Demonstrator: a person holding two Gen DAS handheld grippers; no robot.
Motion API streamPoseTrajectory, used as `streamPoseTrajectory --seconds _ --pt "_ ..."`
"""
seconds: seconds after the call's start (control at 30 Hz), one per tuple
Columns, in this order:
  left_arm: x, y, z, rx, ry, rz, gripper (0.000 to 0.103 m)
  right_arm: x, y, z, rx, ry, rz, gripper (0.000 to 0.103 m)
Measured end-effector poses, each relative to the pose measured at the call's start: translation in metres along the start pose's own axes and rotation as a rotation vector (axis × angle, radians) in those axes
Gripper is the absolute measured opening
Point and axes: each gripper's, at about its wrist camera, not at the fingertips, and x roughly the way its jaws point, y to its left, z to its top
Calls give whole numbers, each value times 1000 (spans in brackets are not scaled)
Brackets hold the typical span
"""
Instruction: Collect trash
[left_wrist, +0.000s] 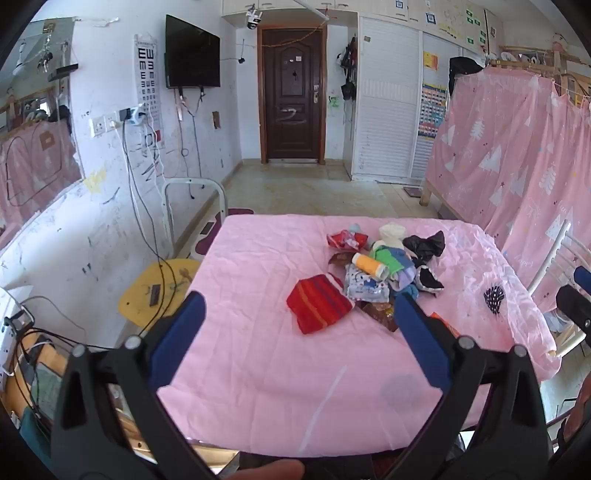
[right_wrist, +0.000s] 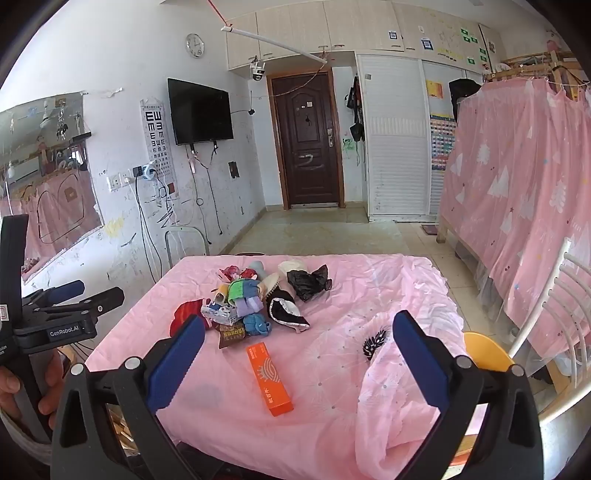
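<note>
Trash sits mixed with small clothes in one heap (right_wrist: 255, 302) toward the far middle of the worktop (left_wrist: 258, 266), which is covered by a pink sheet. Both the left tool (left_wrist: 301, 325) and the right tool (right_wrist: 299, 349) hang above the near edge, fingers spread wide apart and holding nothing. The main risk, as I judge it, is sorting: wrappers, a crumpled black bag (right_wrist: 308, 282) and a brown snack packet (right_wrist: 231, 334) touch socks and a red striped cloth (left_wrist: 319, 308), so a wide grab could take clothing along with rubbish. The loose sheet could also bunch up between the fingers, most of all at the rumpled right corner. An orange box (right_wrist: 269, 378) lies apart from the heap, nearer the edge, and looks the easiest pick. The right view shows that box whole; in the left view it is almost hidden behind a finger. The left view shows the red cloth fully, where the right view has it half covered.
</note>
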Motion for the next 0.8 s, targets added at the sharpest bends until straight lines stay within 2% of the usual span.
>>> streamPoseTrajectory --seconds 0.8 --pt "0 -1 0 3 3 -6 98 0 2 0 -5 4 -5 92"
